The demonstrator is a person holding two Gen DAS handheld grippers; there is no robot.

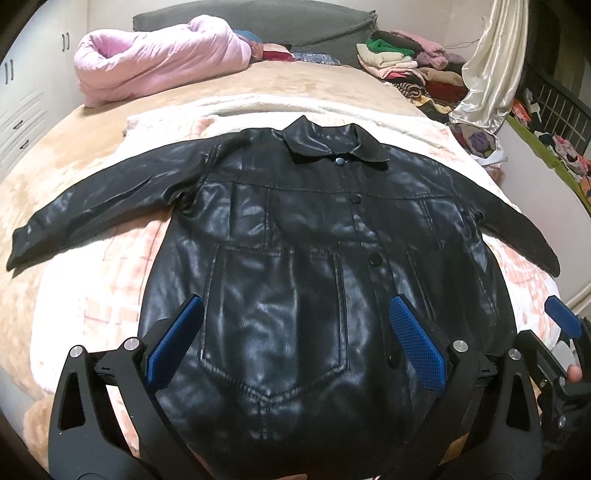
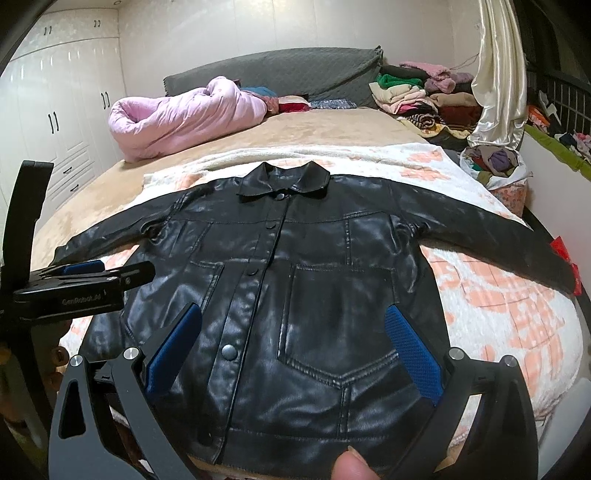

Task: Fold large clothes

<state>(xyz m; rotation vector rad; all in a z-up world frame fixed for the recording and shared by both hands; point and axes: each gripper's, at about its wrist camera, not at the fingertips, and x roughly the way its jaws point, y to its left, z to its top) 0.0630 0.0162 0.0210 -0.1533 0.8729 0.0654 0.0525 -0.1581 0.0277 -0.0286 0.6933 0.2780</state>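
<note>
A black leather jacket lies flat and front up on a white and pink blanket on the bed, buttoned, collar far, both sleeves spread out sideways. It also shows in the right wrist view. My left gripper is open and empty, above the jacket's lower left pocket. My right gripper is open and empty, above the lower right pocket. The right gripper shows at the right edge of the left wrist view; the left gripper shows at the left in the right wrist view.
A rolled pink duvet lies at the far left of the bed. Piles of clothes sit at the far right by a grey headboard. A cream curtain hangs at right. White wardrobes stand at left.
</note>
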